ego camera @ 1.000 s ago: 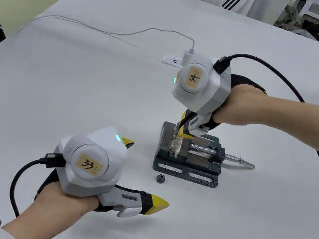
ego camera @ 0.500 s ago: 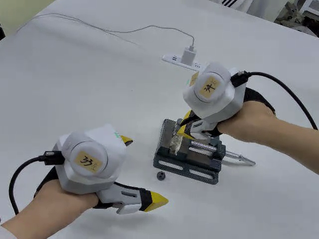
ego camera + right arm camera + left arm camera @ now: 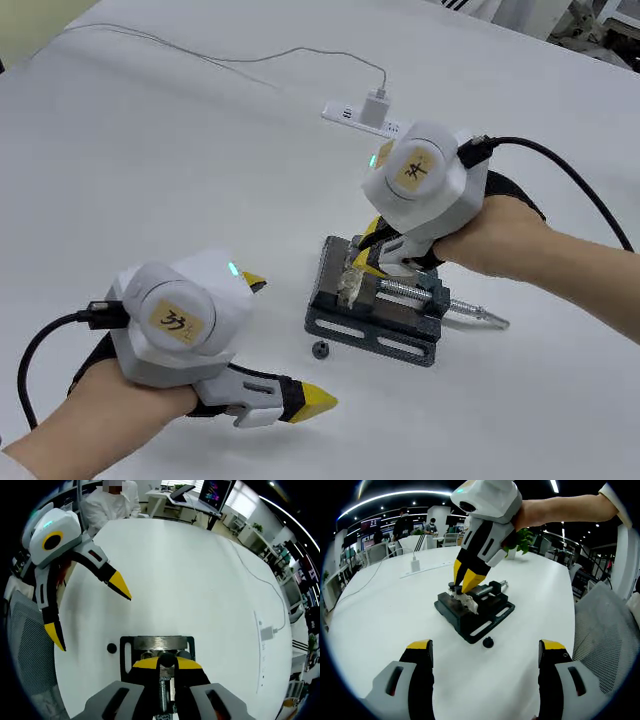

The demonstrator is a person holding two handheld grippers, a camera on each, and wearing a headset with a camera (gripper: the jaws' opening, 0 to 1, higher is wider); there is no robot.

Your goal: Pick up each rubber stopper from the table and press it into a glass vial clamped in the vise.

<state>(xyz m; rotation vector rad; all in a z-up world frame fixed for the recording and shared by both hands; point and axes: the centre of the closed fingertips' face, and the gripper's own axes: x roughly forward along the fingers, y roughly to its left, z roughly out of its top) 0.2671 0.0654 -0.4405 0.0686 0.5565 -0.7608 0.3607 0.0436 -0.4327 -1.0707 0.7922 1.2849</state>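
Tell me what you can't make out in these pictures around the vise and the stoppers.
Head view: the right gripper covers the mouth of the vial, so whether it's plugged is hidden.
Right gripper view: dark round piece between the tips; gripped or already seated, unclear.
Left gripper view: glass in the vise too small and blurred to count vials.
Loose stopper: too small to tell which end is up.

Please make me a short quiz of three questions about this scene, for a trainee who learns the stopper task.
1. True or false: the left tool is open and holds nothing.
2. Where does the loose stopper lie? A: on the table beside the vise. B: inside the left tool. C: on a plate.
3. Fill in: the right tool holds a second stopper over the ___.
Key: 1 true; 2 A; 3 vise.
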